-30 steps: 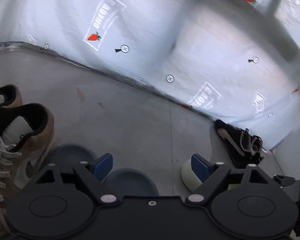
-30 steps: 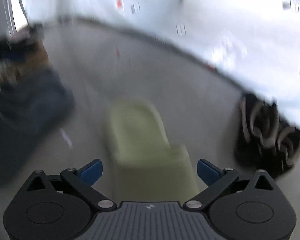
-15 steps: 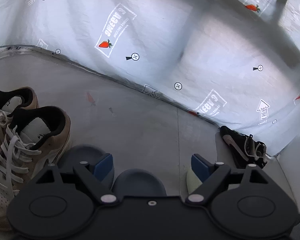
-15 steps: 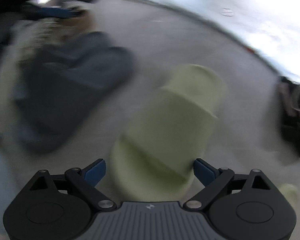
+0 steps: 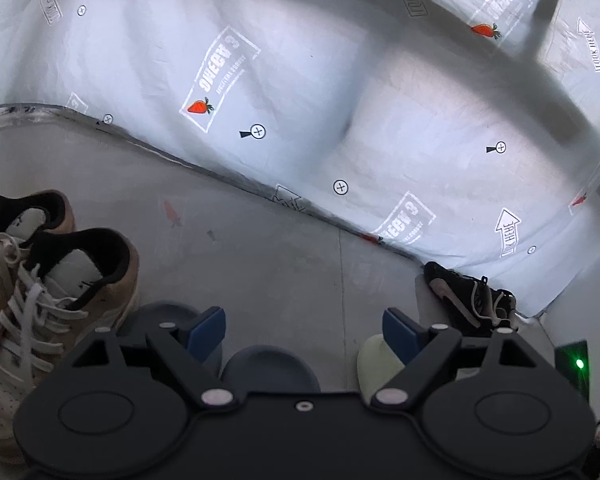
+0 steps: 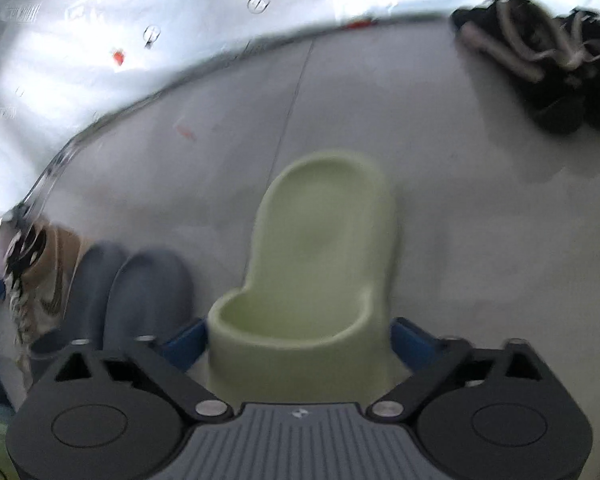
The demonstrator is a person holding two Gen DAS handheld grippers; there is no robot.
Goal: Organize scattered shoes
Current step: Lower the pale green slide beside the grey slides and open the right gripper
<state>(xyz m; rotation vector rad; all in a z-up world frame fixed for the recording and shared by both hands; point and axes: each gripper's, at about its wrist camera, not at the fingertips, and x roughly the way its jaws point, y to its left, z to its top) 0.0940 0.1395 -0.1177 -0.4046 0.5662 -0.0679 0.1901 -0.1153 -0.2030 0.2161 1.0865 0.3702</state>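
In the right wrist view a pale green slide (image 6: 320,248) lies lengthwise on the grey floor. My right gripper (image 6: 298,336) is shut on its near end, a blue pad against each side. To its left, two grey slippers (image 6: 148,288) lie side by side next to a tan sneaker (image 6: 56,264). A black pair of sneakers (image 6: 540,68) sits far right by the wall. My left gripper (image 5: 304,332) hangs open with nothing between its fingers, above a grey slipper toe (image 5: 268,368). The tan sneakers (image 5: 60,288) are at its left, the green slide's tip (image 5: 374,360) and the black sneakers (image 5: 468,300) at its right.
A white printed sheet (image 5: 300,80) forms the wall along the back of the grey floor (image 5: 260,248). Bare floor lies between the slippers and the black pair. A dark device with a green light (image 5: 576,364) sits at the right edge.
The right view has swung round. The green slide went from slanted to straight between the right fingers, whose pads now touch its sides. The left view shifted slightly, showing more of the tan sneakers.
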